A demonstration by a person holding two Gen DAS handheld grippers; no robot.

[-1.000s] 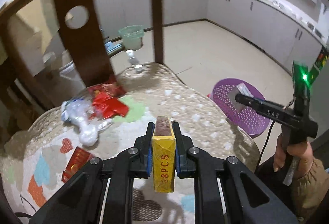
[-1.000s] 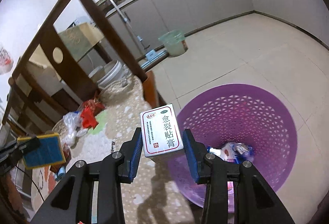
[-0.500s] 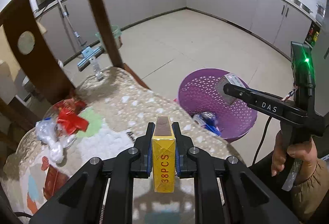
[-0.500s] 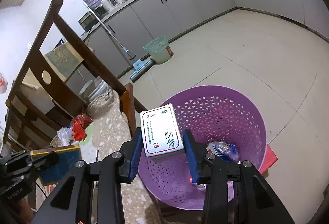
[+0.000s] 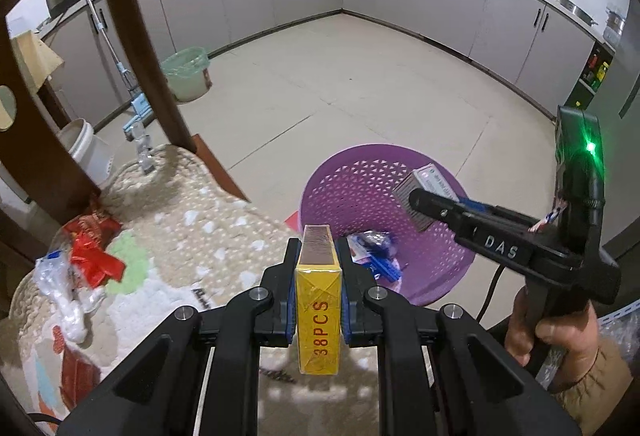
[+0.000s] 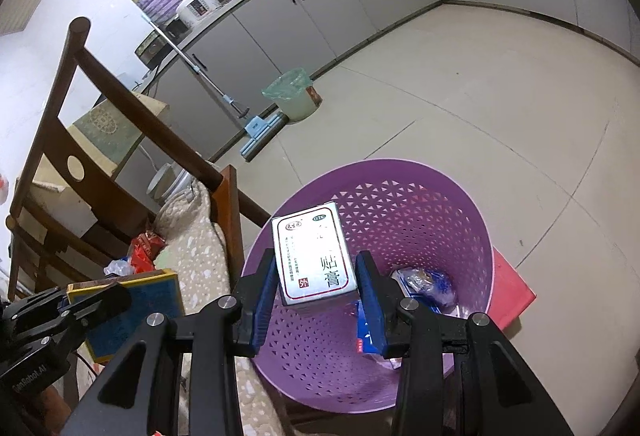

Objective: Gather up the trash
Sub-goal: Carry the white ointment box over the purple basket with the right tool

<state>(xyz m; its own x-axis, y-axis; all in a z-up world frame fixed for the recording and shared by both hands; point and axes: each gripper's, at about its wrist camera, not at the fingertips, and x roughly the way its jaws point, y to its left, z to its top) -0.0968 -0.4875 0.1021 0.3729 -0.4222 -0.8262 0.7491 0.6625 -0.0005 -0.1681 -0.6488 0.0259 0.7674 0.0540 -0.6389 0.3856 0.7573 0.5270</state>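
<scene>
Below, a purple basket (image 6: 460, 220) stood on the kitchen floor beside a chair, with crumpled blue and white wrappers (image 6: 424, 282) in its bottom. The right claw (image 6: 316, 272), clenched on a white medicine box (image 6: 310, 256), hung over the basket's open top. The left claw (image 5: 318, 268), clamped tight on a thin yellow box (image 5: 318, 300), hung over the cushioned chair seat (image 5: 192, 224), near the basket's rim.

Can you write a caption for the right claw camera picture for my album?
Right claw holding a white box above the purple basket with trash already inside.
</scene>
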